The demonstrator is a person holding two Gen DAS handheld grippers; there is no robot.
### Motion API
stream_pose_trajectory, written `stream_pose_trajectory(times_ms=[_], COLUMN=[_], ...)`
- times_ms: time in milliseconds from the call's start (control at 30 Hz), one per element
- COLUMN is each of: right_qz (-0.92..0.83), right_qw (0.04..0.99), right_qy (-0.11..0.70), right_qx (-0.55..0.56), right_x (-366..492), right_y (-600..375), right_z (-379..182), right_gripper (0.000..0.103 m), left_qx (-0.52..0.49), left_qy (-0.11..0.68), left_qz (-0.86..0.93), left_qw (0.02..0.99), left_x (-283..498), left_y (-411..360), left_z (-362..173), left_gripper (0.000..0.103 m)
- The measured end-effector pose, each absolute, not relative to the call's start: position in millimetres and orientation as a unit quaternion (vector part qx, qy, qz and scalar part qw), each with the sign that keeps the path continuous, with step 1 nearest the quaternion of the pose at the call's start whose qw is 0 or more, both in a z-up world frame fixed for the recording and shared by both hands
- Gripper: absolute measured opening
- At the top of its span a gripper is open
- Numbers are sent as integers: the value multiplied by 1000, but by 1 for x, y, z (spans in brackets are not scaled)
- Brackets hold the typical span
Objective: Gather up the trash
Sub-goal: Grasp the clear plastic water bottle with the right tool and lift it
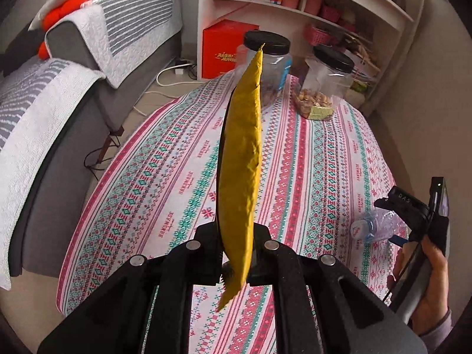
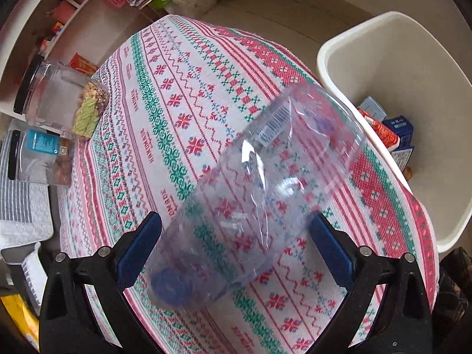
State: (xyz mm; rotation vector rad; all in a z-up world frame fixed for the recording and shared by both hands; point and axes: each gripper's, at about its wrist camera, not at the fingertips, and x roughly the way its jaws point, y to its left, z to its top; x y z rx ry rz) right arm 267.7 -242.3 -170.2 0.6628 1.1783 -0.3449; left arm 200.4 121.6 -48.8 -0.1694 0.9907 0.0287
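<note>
A: Patterned woven cloth covers the bench [image 2: 177,67]; white bin [image 2: 333,59] sits off its edge at 2 o'clock.

B: Left gripper [image 1: 234,253] fingers pinch a flat yellow wrapper [image 1: 242,159], upright. Right gripper [image 2: 234,244] fingers spread around a crinkled clear bottle [image 2: 265,177], blue cap toward the camera; contact unclear.

A: Step?

B: Bottle pickup, probably. Next: close gently, thin plastic buckles, then swing to the bin.
</note>
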Motion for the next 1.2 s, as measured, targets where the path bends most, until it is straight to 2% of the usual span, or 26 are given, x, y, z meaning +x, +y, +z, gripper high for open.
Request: stream_pose_trajectory(times_ms=[33,133,233,567,733,933,1100,1133,1167,1200], right_qz=[-152,-110,-56,102,122,117,120,119,118,117], right_qw=[774,792,807,817,798,781,780,781,782,784], right_qy=[542,544,547,560,590,613,614,613,611,610], right_qx=[290,254,216,90,28,23,23,21,17,13], right_x=[271,278,281,263,257,264,272,274,275,275], right_y=[-238,-220,-194,-107,-90,-88,-74,-68,-65,-62], right_z=[-169,-165,-160,-144,-149,-165,-173,-176,-177,-179], right_gripper=[84,68,65,65,65,67,81,83,85,86], left_qx=[-87,-102,-109,-111,-140,-155,-158,-161,-164,-171], left_qy=[475,472,469,492,573,631,650,653,656,657], left_qz=[15,17,20,21,1,-1,12,14,15,11], left_qw=[876,876,876,863,808,761,744,740,737,734], left_x=[199,194,192,188,192,194,199,200,201,203], left_y=[126,141,149,160,163,162,163,164,163,163], left_z=[-49,-45,-44,-56,-100,-144,-163,-166,-168,-171], left_gripper=[10,10,10,11,11,11,12,17,26,29])
